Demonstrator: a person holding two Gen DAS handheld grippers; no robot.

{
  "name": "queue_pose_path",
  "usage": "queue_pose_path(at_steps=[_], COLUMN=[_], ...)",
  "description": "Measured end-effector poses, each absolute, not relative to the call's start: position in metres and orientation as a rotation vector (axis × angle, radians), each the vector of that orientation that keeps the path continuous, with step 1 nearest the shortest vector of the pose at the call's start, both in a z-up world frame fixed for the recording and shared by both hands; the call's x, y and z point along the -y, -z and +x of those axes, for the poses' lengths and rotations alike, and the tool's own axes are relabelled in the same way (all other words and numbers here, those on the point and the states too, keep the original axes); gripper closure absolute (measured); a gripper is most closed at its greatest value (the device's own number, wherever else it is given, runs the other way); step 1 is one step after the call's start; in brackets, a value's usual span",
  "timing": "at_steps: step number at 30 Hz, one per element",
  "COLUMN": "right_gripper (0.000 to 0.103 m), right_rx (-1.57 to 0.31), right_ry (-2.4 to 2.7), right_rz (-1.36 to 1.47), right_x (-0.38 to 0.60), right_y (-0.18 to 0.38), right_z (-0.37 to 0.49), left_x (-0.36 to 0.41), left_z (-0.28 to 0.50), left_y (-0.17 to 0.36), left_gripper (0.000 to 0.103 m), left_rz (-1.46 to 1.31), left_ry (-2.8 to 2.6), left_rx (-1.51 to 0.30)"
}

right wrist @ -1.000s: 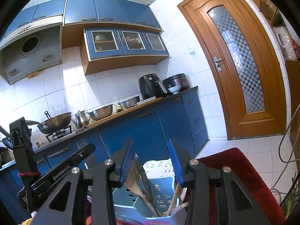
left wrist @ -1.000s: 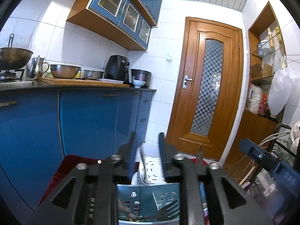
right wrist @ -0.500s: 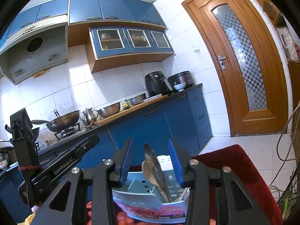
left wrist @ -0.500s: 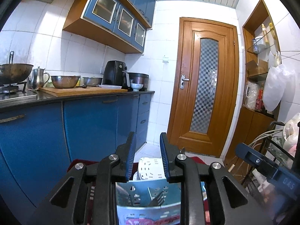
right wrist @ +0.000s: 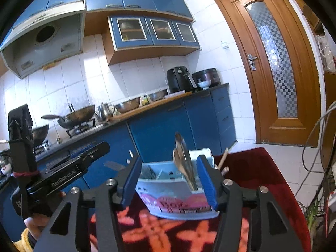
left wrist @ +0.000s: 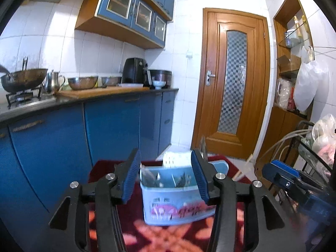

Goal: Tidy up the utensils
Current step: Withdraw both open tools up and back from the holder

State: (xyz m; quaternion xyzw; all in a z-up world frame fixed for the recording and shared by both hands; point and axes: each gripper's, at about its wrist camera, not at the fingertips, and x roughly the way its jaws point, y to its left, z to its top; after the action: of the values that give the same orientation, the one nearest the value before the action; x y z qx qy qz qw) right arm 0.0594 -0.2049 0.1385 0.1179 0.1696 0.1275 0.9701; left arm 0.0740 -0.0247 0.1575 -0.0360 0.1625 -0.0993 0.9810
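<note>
A light blue plastic utensil basket (left wrist: 176, 199) stands on a red patterned cloth (left wrist: 163, 237); it holds forks and spoons (left wrist: 157, 178). My left gripper (left wrist: 166, 178) is open and empty, its blue pads apart in front of the basket. In the right wrist view the same basket (right wrist: 176, 197) holds metal spatulas (right wrist: 184, 166) and wooden chopsticks (right wrist: 222, 159) standing upright. My right gripper (right wrist: 172, 182) is open and empty, just before the basket. The left gripper's body (right wrist: 61, 178) shows at the left.
Blue kitchen cabinets (left wrist: 113, 126) run along the left with a wok, bowls and an air fryer (left wrist: 134, 71) on the counter. A wooden door (left wrist: 233, 82) stands behind. A wire rack with bags (left wrist: 315, 147) stands at the right. A white basket part (left wrist: 176, 159) sits behind the blue one.
Both grippers have pulled back and up from the basket, which now shows whole on the red cloth. The left gripper's jaws have opened wide; the right gripper's jaws have widened a little.
</note>
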Motion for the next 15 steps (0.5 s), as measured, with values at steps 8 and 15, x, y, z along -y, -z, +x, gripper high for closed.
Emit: queue_pose_path(at_steps=[8,15], right_gripper=[0.025,0.020], right_rx=[-0.395,-0.411], right_ry=[-0.220,-0.179], right_rz=[0.229,0.189], right_x=[0.203,0.200], right_y=[-0.109,-0.086], right_z=[0.049,0.051], left_x=[0.018,0.021], left_z=[0.053,0.062], left_y=[-0.124,-0.093], left_gripper=[0.047,0.038], left_rz=[-0.108,-0.078], left_ry=[0.176,0.137], left_rx=[-0.358,-0.385])
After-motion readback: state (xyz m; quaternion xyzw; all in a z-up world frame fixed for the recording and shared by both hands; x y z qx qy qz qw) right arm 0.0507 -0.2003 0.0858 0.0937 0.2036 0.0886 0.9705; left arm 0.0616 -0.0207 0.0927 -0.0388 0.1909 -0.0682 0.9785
